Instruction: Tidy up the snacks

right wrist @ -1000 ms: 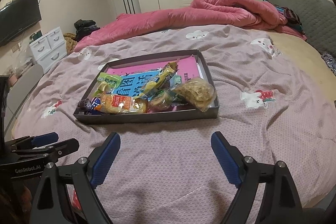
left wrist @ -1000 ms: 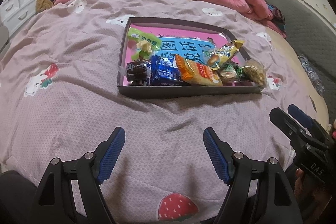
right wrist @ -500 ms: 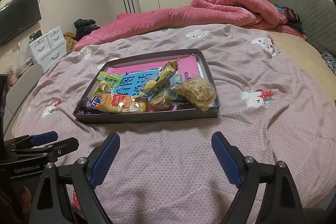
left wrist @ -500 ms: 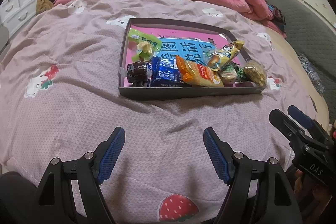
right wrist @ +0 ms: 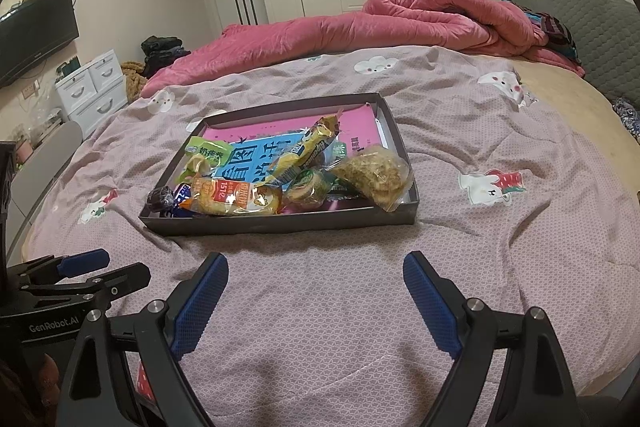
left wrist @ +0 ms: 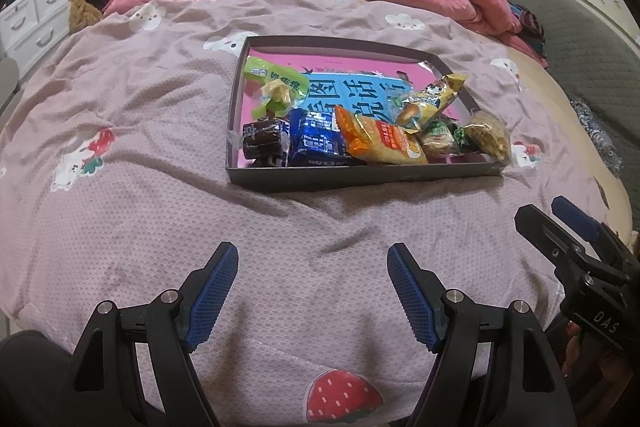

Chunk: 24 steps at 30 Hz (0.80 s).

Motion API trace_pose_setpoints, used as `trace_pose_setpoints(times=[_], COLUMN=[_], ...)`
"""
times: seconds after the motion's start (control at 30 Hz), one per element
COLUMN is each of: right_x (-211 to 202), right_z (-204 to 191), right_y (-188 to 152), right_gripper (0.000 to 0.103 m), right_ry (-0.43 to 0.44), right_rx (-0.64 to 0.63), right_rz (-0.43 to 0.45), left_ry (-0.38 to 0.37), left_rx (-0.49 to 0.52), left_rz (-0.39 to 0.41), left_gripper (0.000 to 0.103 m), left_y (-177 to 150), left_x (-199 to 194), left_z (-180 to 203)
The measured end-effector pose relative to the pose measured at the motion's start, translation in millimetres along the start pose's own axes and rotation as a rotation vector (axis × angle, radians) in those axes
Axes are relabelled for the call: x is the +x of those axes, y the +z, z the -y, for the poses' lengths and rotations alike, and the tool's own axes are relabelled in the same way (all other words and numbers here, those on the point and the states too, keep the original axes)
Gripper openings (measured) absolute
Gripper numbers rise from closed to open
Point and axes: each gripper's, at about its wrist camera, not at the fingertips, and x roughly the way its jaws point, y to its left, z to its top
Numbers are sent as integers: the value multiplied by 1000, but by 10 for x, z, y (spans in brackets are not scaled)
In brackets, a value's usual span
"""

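Nothing has moved: both ribbed blue claws, left claw [left wrist: 312, 271] and right claw [right wrist: 316, 281], gape empty before the crinkly-packet tray [left wrist: 360, 179].

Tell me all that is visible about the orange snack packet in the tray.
The orange packet is a long, shiny plastic pouch with red and white print and yellowish food inside. It lies flat and sealed by the tray's near wall, slanted. Its left end rests on the blue packet; its right end meets the round green snack.

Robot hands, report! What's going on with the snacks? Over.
Left gripper and right gripper open, empty. Snacks piled in tray on bed. Nothing in the way.
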Motion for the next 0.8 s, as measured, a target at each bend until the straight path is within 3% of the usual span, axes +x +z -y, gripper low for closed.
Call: trace_pose_setpoints(times=[0.8], right_x=[4], right_z=[-5], right_y=[-3], right_gripper=[90], right_ry=[-1], right_rx=[1], right_rz=[2], left_ry=[31], left_rx=[6], left_rz=[-14], left_gripper=[78], left_y=[-16], left_x=[34], left_z=[7])
